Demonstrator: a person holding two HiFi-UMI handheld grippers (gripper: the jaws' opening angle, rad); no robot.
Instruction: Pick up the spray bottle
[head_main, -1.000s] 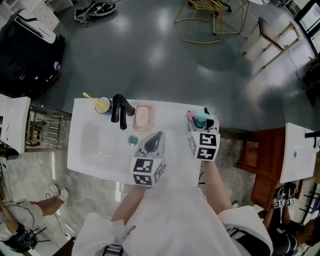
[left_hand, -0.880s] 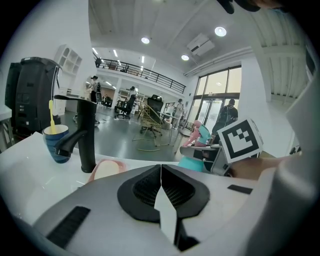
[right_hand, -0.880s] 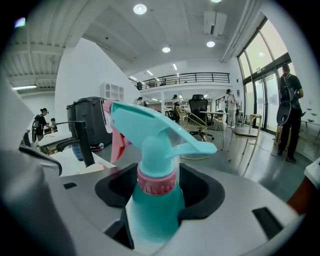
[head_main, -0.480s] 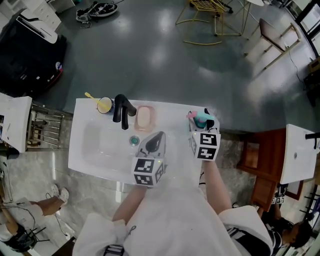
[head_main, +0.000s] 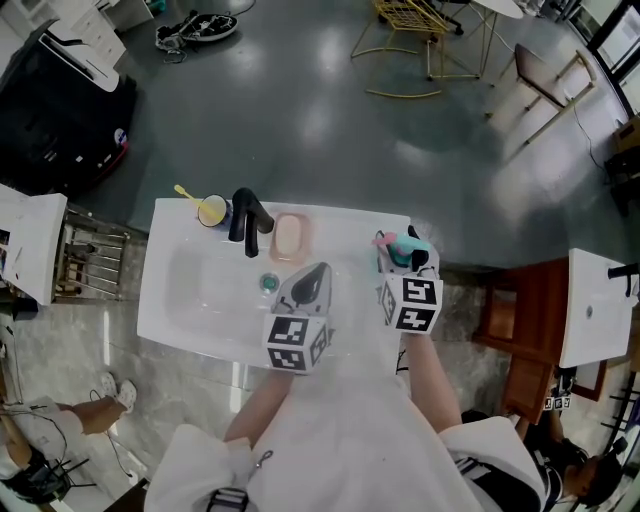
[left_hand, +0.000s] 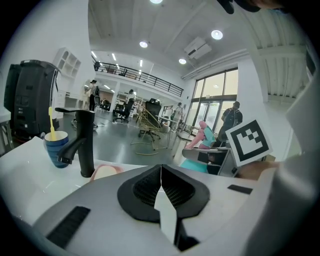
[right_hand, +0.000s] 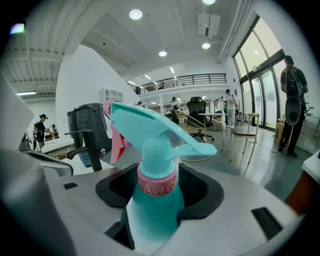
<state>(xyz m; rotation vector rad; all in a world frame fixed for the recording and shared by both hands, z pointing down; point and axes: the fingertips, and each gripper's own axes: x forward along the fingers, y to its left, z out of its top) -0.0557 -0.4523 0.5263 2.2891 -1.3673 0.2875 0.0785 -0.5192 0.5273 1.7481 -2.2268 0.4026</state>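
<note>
The spray bottle (head_main: 401, 246) is teal with a pink collar and a pink trigger, and it stands upright at the right end of the white counter (head_main: 352, 228). My right gripper (head_main: 404, 256) is shut on it. In the right gripper view the bottle's body (right_hand: 155, 205) sits between the black pads (right_hand: 202, 192), with the nozzle head above them. My left gripper (head_main: 311, 282) hovers over the counter's middle, left of the bottle. Its jaws are shut with nothing between them (left_hand: 161, 186).
A black faucet (head_main: 247, 220) stands at the back of the sink basin (head_main: 195, 285). Left of it is a blue cup (head_main: 212, 211) holding a yellow toothbrush, and right of it a pink soap dish (head_main: 287, 236). A wooden cabinet (head_main: 512, 330) stands to the right.
My right gripper has shifted slightly toward me with the spray bottle in it. The left gripper has stayed where it was.
</note>
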